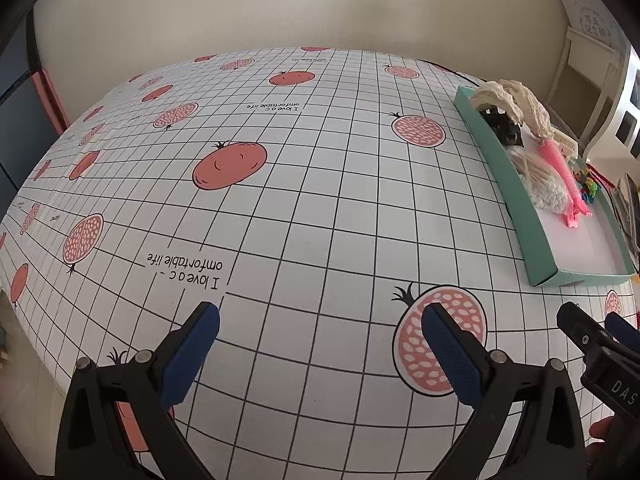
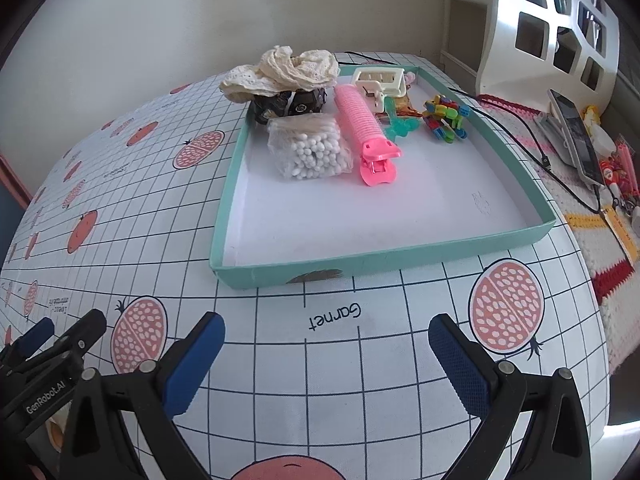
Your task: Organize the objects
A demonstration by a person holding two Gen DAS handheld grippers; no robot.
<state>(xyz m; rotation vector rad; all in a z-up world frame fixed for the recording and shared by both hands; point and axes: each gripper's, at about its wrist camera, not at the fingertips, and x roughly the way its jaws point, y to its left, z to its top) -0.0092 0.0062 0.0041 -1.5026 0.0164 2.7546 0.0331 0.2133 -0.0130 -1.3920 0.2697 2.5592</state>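
A grid-patterned cloth printed with pomegranates covers the bench; a white lattice chair back stands right; a phone lies on crocheted fabric; beige wall behind.

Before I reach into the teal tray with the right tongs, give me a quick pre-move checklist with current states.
1. Right tongs open and empty: ok.
2. Left tongs open and empty: ok.
3. Table between right tongs and teal tray free of objects: ok.
4. Pink hair clip unobstructed from above: ok.
5. Cotton swab bag lying apart from its neighbours: not ok, it touches the clip.
6. Black item under the lace cloth graspable: cannot tell.
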